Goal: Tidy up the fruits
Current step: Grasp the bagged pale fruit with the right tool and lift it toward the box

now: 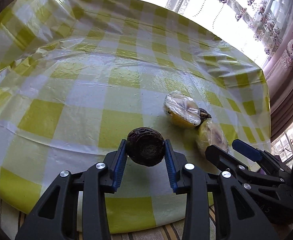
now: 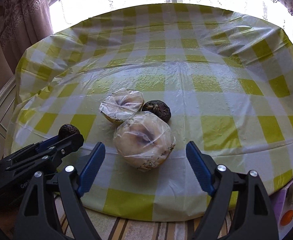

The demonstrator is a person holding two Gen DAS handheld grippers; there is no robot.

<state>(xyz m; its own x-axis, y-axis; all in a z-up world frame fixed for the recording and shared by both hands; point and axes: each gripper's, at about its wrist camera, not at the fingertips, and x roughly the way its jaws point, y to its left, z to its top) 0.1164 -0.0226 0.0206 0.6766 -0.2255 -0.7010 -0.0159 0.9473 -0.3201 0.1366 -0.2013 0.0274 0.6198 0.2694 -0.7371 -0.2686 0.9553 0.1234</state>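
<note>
Now we grip one dark fruit (image 1: 145,149).
Our left gripper (image 1: 145,150) clamps it; our right gripper (image 2: 145,152) gapes wide before the nearest wrapped half (image 2: 144,143).

Your left wrist view looked low and close across the checked tablecloth (image 1: 86,80) toward the window (right side); your right wrist view faced the window squarely from the near edge. Both shared the wrapped fruit halves (image 2: 144,142).

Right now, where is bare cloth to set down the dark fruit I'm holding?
Bare cloth lies right of the cluster, and behind it toward the window. Crowded: two wrapped halves and a second dark fruit touch ahead of the right gripper.
</note>
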